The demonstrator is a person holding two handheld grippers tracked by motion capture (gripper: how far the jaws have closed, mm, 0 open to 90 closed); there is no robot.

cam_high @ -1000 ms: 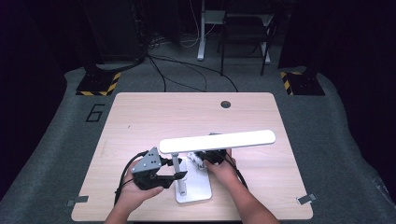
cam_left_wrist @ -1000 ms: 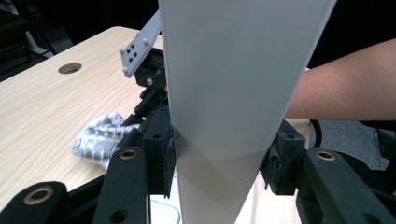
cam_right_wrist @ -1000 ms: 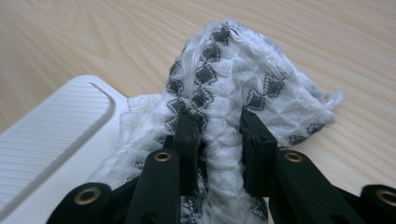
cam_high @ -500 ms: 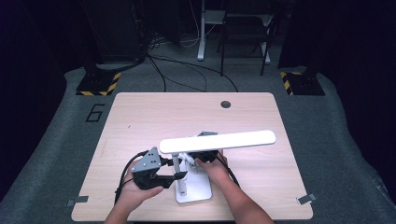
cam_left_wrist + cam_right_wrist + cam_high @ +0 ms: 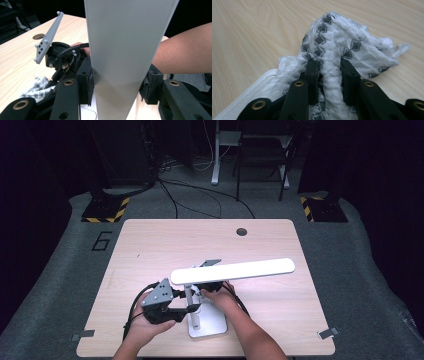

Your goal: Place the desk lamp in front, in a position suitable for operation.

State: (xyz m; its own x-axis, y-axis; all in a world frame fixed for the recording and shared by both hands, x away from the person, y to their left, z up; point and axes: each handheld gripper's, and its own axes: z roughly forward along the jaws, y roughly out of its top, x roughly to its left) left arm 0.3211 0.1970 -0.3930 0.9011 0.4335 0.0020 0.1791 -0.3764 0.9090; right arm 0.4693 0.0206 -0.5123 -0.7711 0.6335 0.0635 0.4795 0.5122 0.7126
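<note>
In the high view, the left hand (image 5: 145, 327) comes up from the bottom edge at lower left of centre, forearm angled inward. It carries the left gripper (image 5: 182, 310) roughly level and pointed toward the right of the frame. In the left gripper view its jaws are clamped on the flat white post (image 5: 125, 57) of the desk lamp (image 5: 232, 271), one pad on each side. The lamp's base (image 5: 212, 327) sits on the bench (image 5: 165, 245) at lower centre. Its long white head stretches toward the right of the frame, above both hands.

Just right of the post, the right hand (image 5: 222, 297) lies under the lamp head, with its forearm rising from the bottom edge and slanting toward upper left. The right gripper (image 5: 328, 67) is closed narrowly on a white cloth (image 5: 352, 50) with dark diamond marks. The bunched cloth rests on the bench beside the ribbed edge of the lamp's base at lower left of the right gripper view.
</note>
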